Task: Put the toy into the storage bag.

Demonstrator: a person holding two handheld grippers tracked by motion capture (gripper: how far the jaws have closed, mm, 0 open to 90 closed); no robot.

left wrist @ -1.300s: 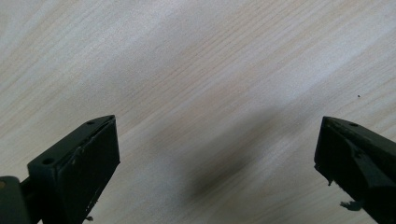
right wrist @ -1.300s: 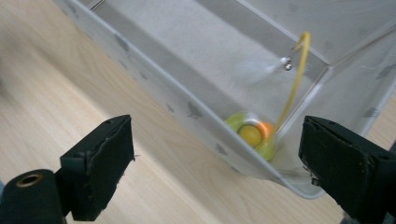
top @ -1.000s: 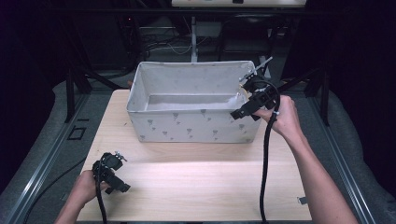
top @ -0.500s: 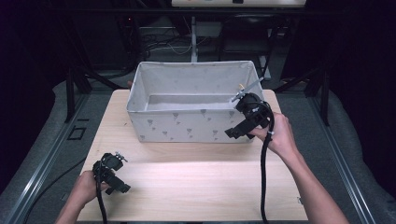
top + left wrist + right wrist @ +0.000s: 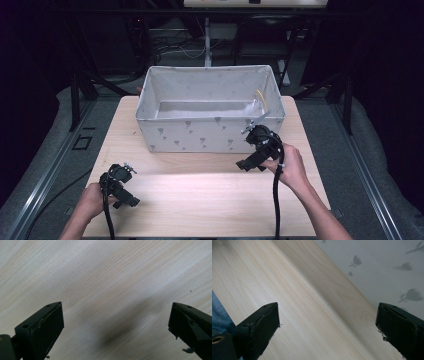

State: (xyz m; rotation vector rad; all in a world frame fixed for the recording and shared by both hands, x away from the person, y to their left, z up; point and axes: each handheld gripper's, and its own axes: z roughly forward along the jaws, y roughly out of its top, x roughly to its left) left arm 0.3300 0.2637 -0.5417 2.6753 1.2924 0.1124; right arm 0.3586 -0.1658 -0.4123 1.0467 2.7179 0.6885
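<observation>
Fabric storage bin (image 5: 210,127), pale grey with a small dark leaf print and soft upright walls, stands at the far middle of the light wooden table (image 5: 210,200), and it is what my right gripper (image 5: 245,162) is nearest to. Inside it I can make out a bare pale floor and, against the far right inner corner, a thin yellowish strip (image 5: 260,96) that is too small for me to identify.

My right gripper hangs just in front of the bin's near right corner, apart from the cloth; in the right gripper view its black jaws stand wide apart with nothing between them, the printed wall (image 5: 387,270) rising beyond the wood. My left gripper (image 5: 131,199) sits low at the near left of the table, well apart from the bin, and the left gripper view shows its jaws likewise spread over bare wood grain (image 5: 107,290).

I judge the work to be at a resting point or near its close: both tools are empty, nothing loose lies on the tabletop, and whatever belongs in the bin seems to be there. If anything is left, I would say it is only parking the right gripper
</observation>
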